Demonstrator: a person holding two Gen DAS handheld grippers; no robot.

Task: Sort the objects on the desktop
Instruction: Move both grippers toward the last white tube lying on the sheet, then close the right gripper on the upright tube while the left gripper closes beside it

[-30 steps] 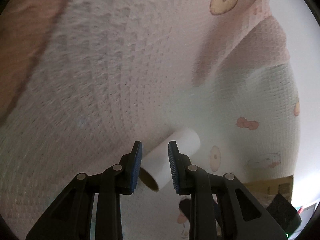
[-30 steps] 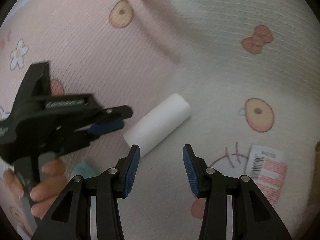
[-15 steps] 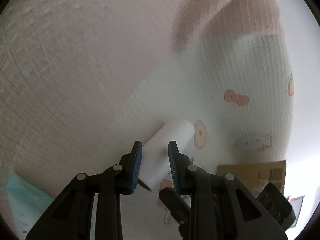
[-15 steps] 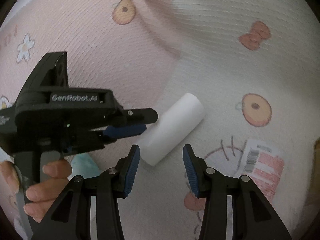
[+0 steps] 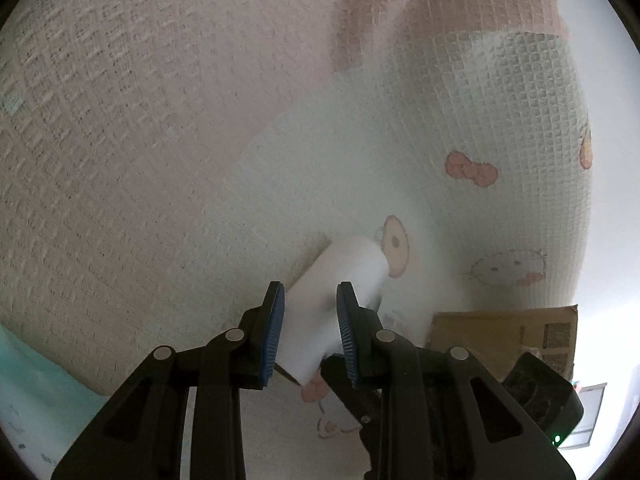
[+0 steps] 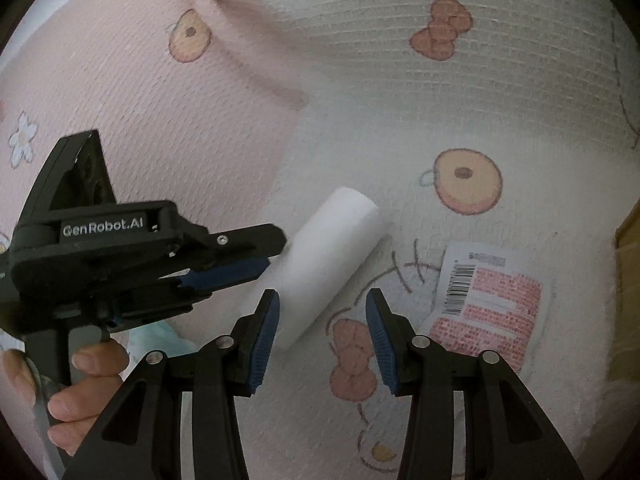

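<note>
A white paper roll [image 6: 320, 264] lies on a pink and white cartoon-print cloth [image 6: 400, 92]. In the left wrist view the roll [image 5: 336, 292] sits between the blue pads of my left gripper [image 5: 310, 330], whose jaws stand close on its near end. In the right wrist view the left gripper [image 6: 256, 258] reaches the roll from the left. My right gripper [image 6: 322, 338] is open and empty, hovering just above the roll's near end.
A white and red printed label with a barcode [image 6: 486, 306] lies on the cloth right of the roll. A cardboard box [image 5: 504, 338] stands at the right edge. A light blue item [image 5: 28, 396] lies at the lower left.
My left gripper has moved forward along the roll so its pads now flank the roll's near end. My right gripper has come closer to the roll.
</note>
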